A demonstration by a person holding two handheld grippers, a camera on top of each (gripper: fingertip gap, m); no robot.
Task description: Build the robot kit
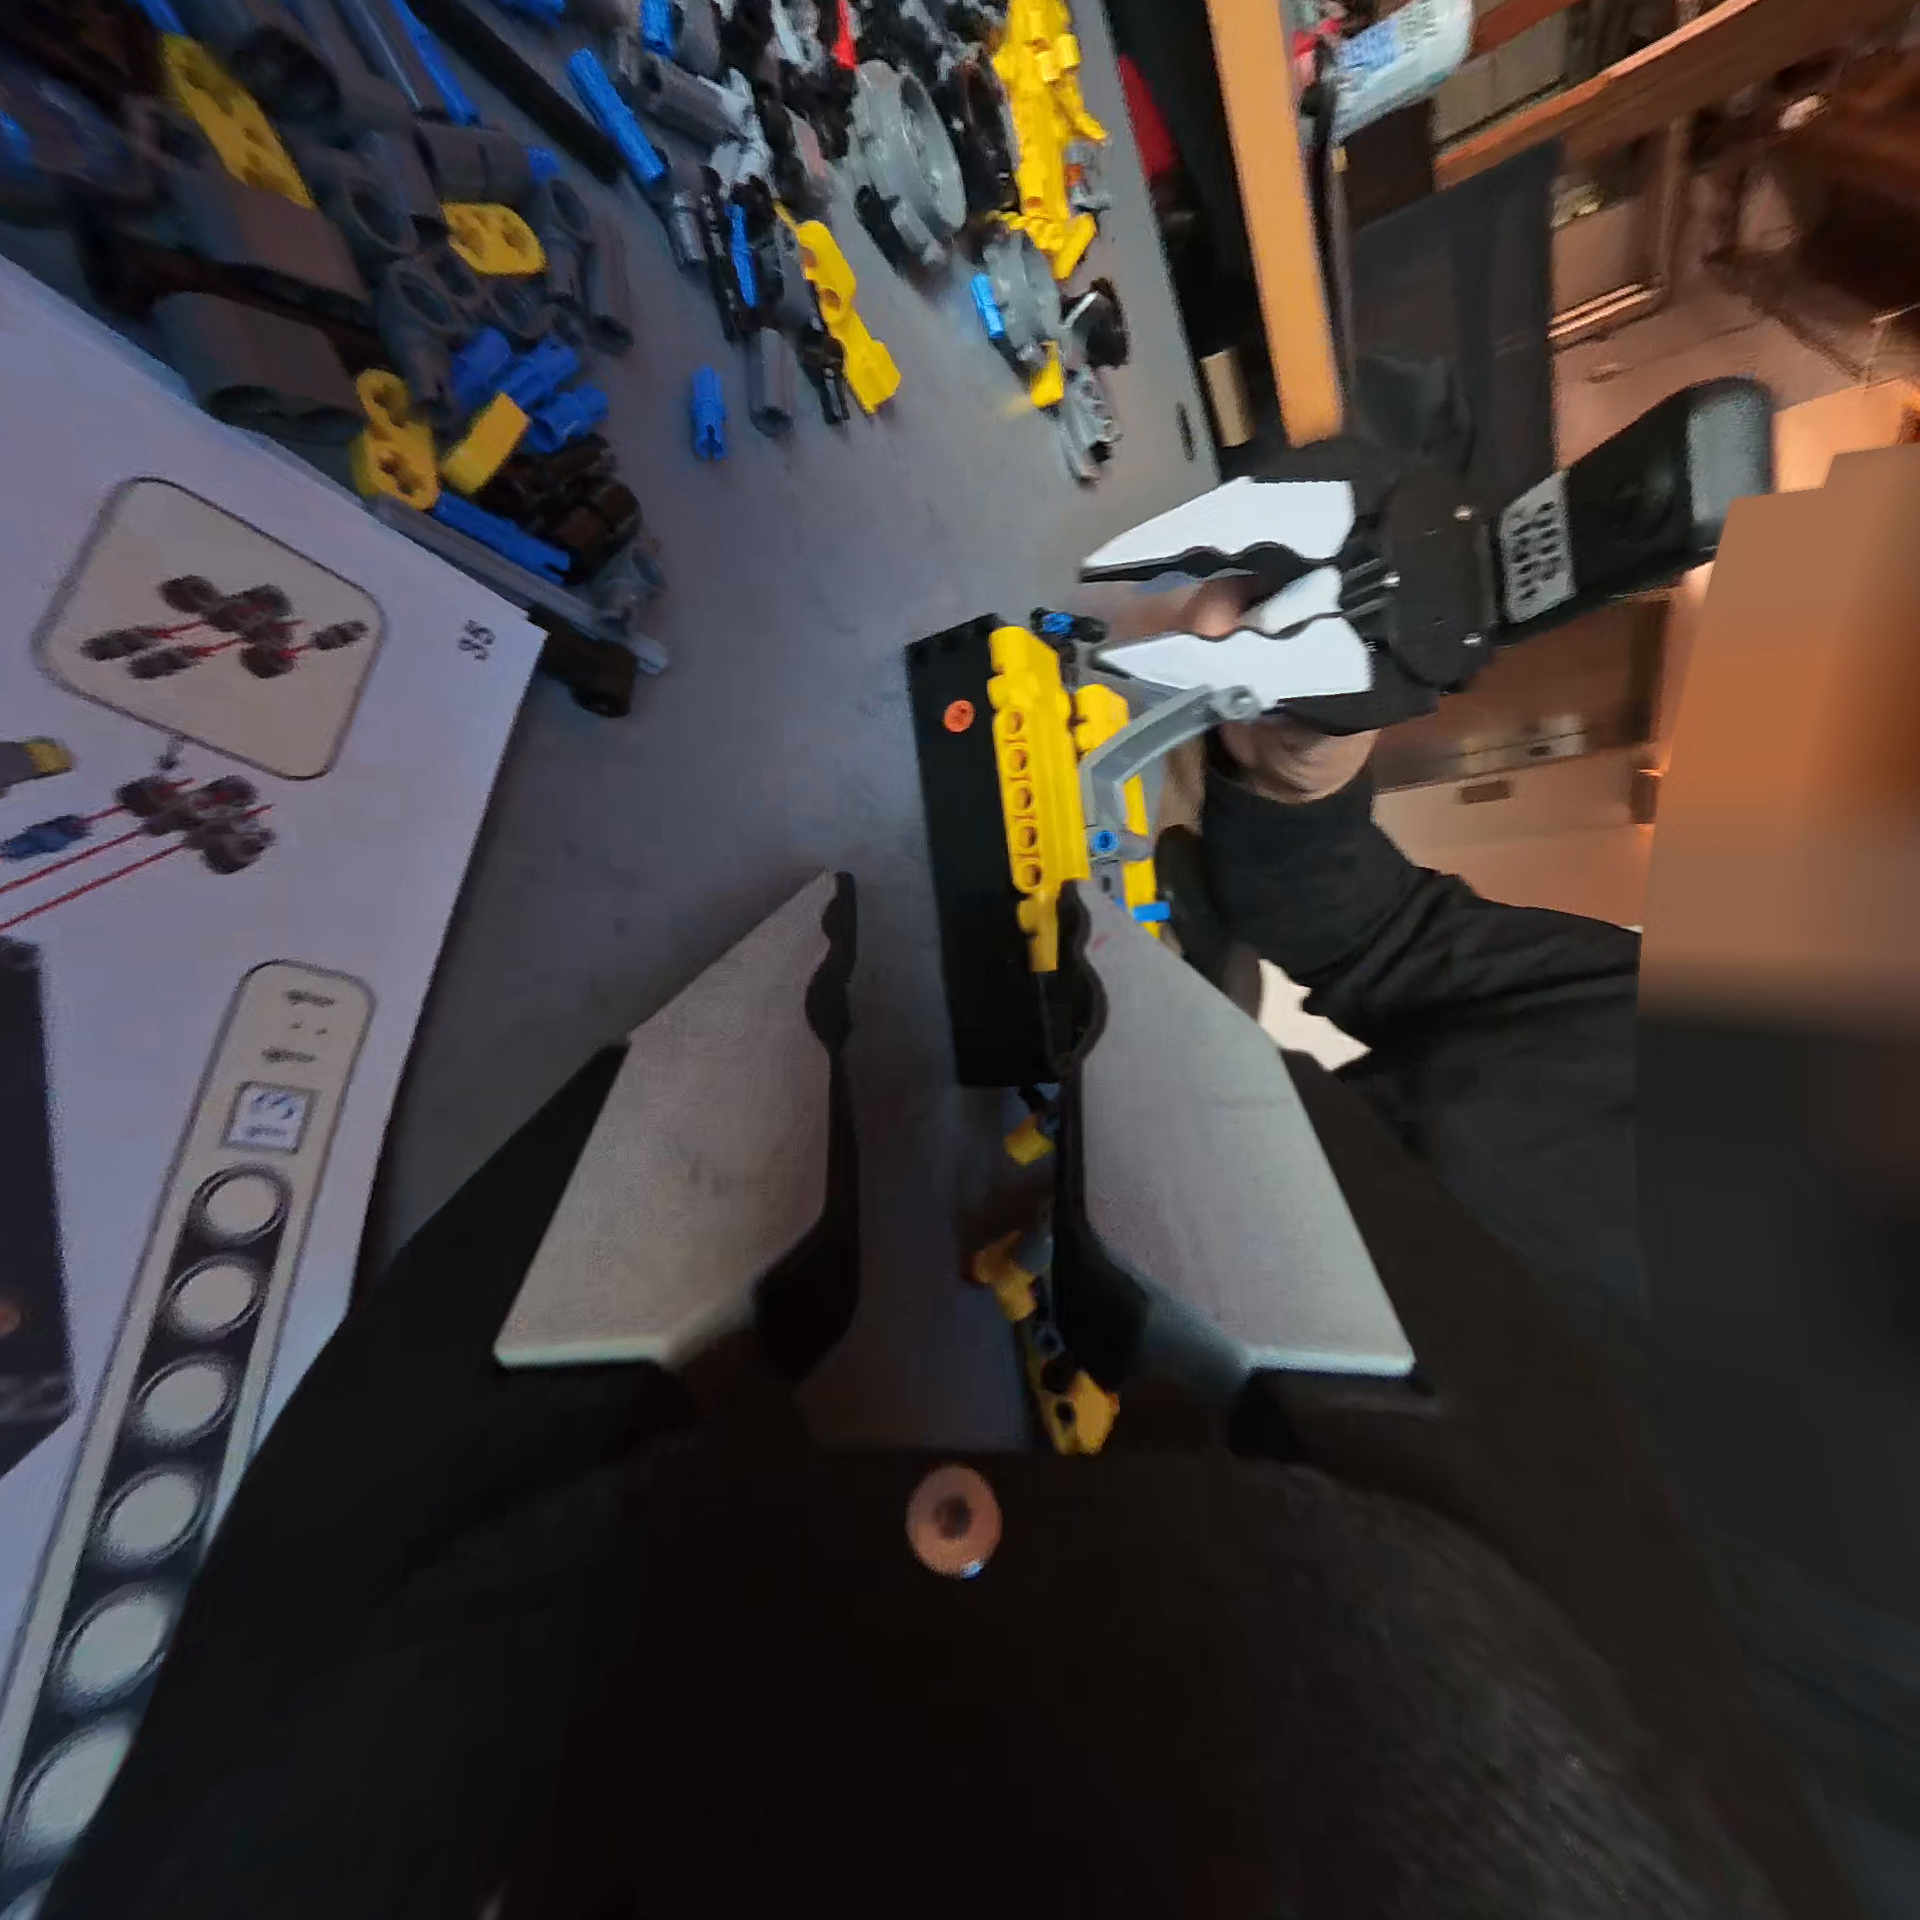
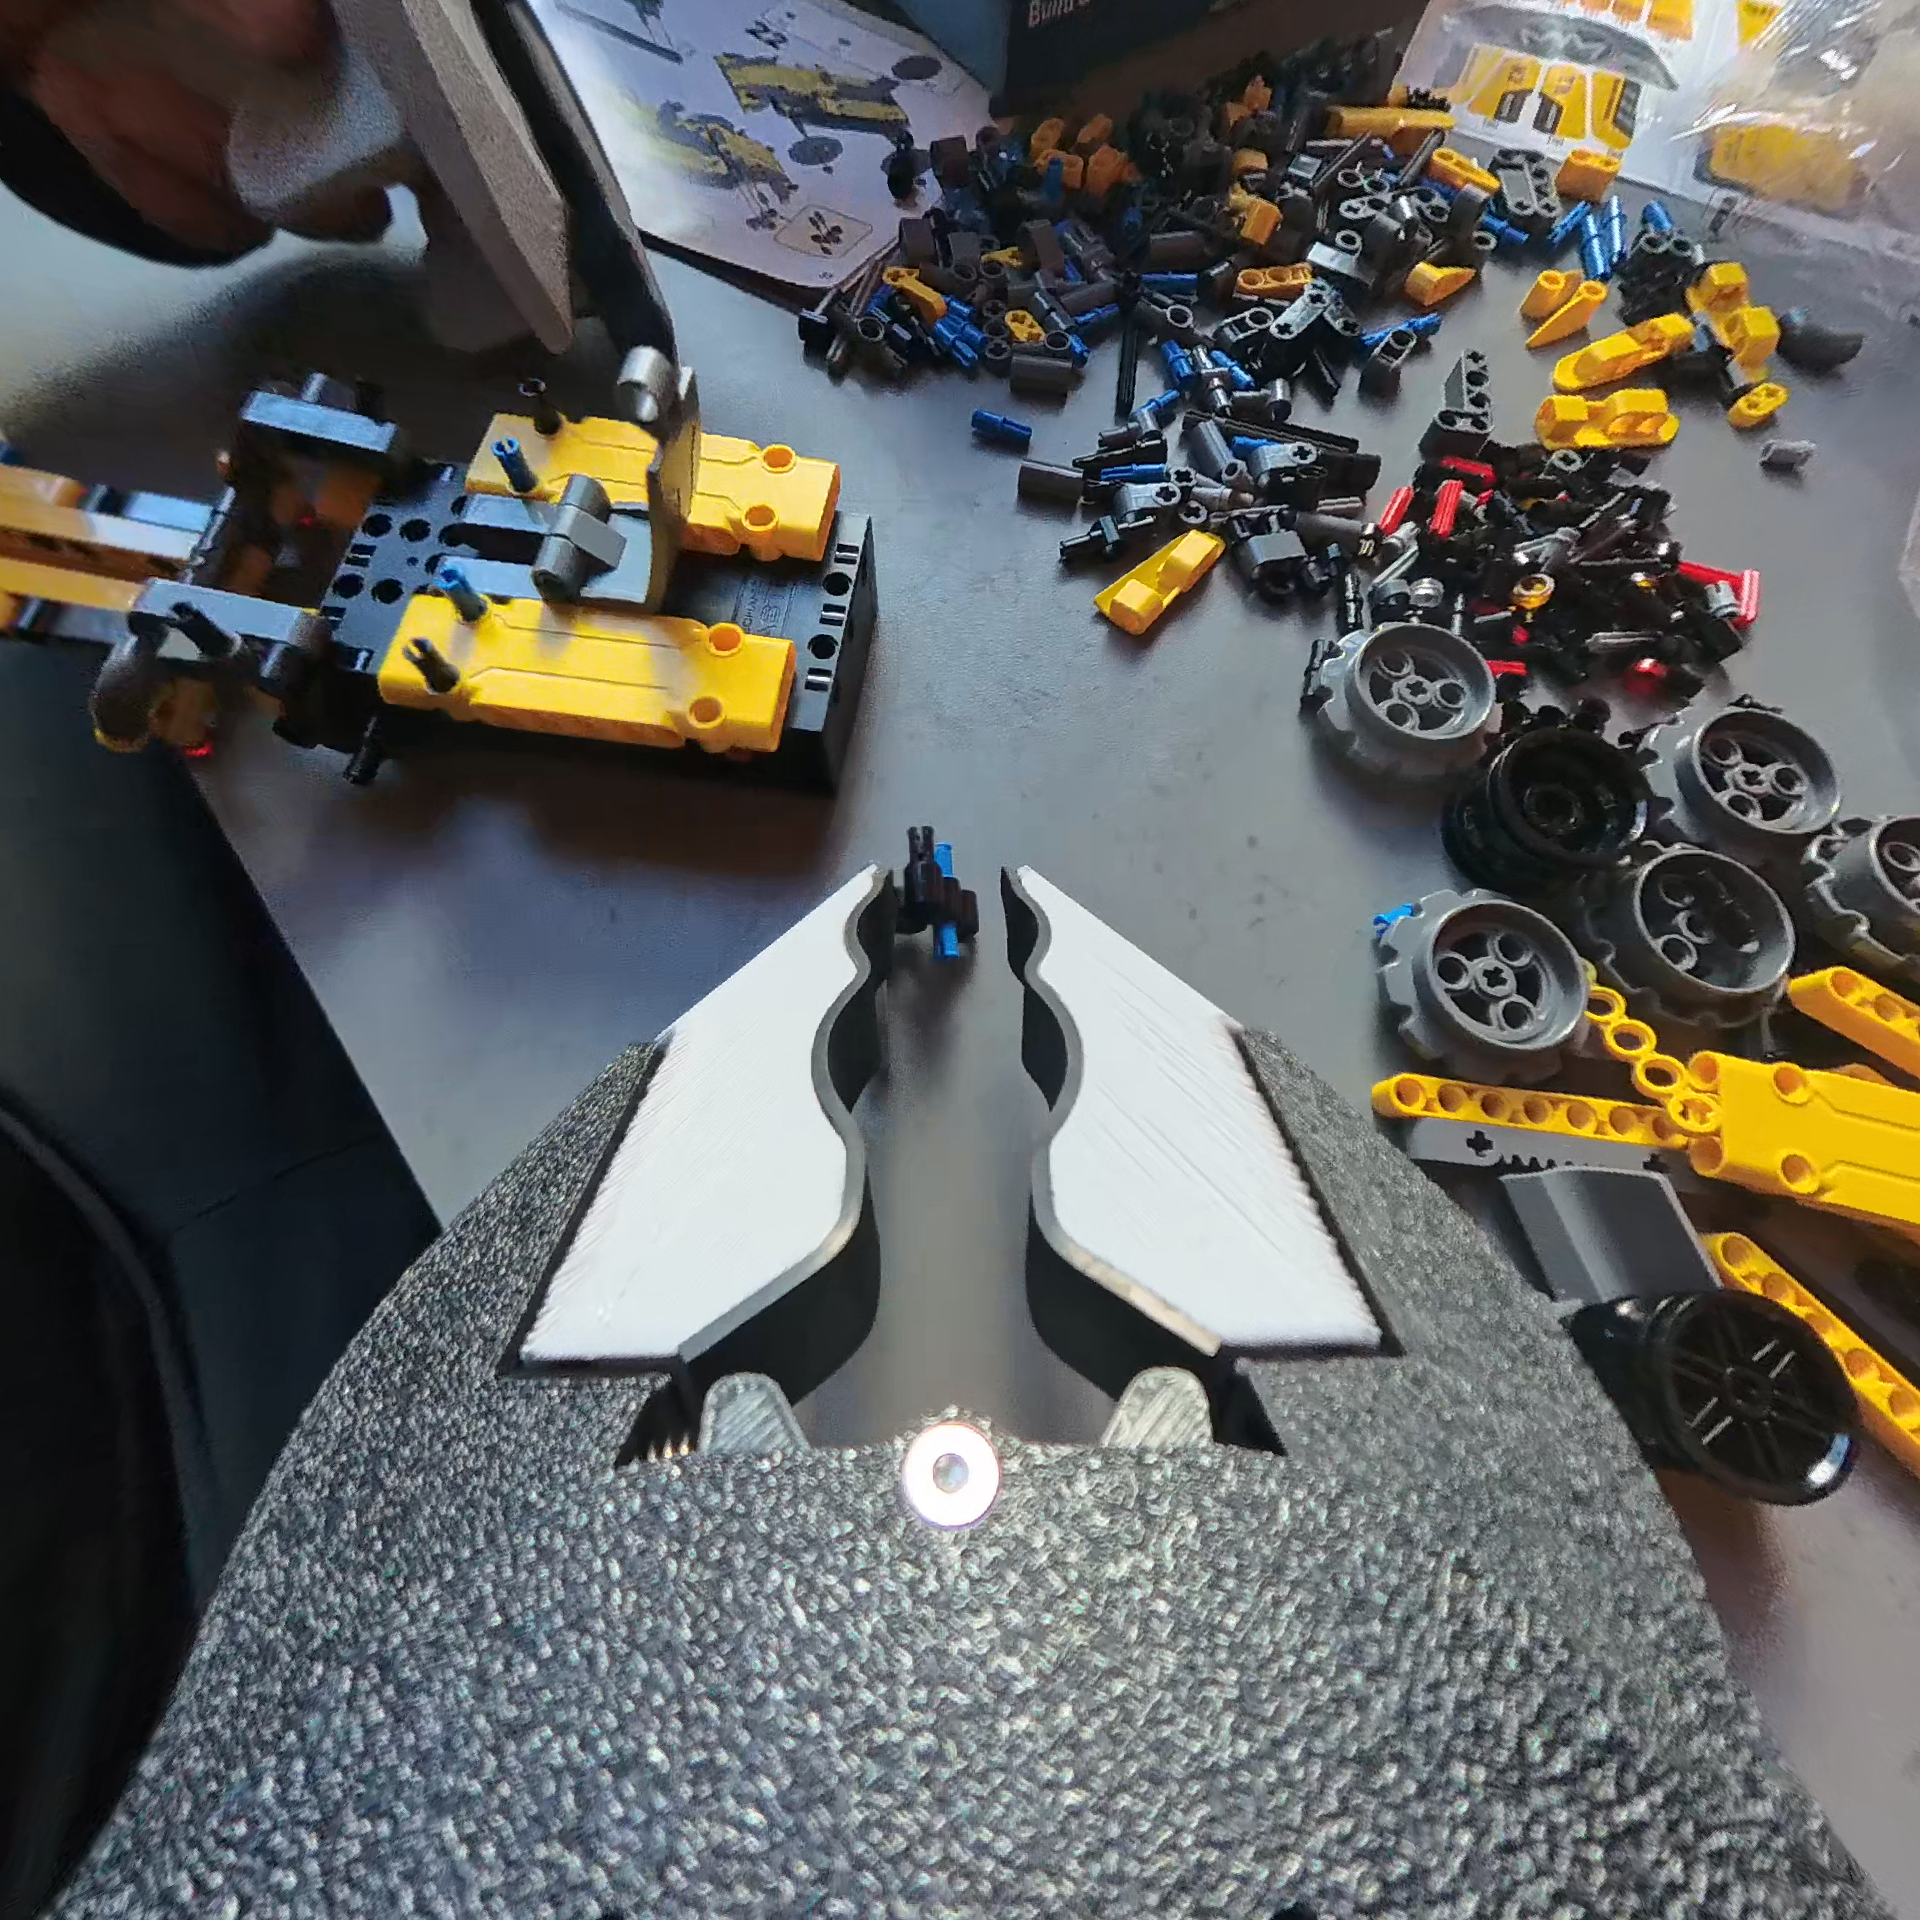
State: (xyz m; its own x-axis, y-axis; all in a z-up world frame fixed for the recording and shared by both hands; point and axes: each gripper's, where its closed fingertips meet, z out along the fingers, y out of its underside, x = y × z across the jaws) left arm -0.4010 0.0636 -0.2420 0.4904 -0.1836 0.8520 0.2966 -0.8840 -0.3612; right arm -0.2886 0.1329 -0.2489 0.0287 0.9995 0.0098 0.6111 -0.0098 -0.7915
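A black and yellow brick assembly (image 1: 1023, 769) lies on the dark grey table (image 2: 1039, 748); it also shows in the right wrist view (image 2: 582, 665). My left gripper (image 1: 958, 904) is open wide, and the assembly's narrow end runs along the inside of its right-hand finger. In the right wrist view one of its fingers (image 2: 499, 177) touches a grey lever (image 2: 665, 457) on top of the assembly. My right gripper (image 2: 945, 881) is nearly closed on a small black and blue piece (image 2: 935, 896) at its tips. In the left wrist view it (image 1: 1093, 615) is at the assembly's far end.
An open instruction booklet (image 1: 208, 727) lies left of the assembly. Several loose black, blue and yellow parts (image 2: 1195, 312) are heaped at the back. Grey and black wheels (image 2: 1704, 914) and yellow beams (image 2: 1766, 1132) lie to the right. The table edge (image 2: 312, 997) runs at left. A black-sleeved arm (image 1: 1403, 966) reaches in. The tips of one gripper are about 15 centimetres away from the tips of the other.
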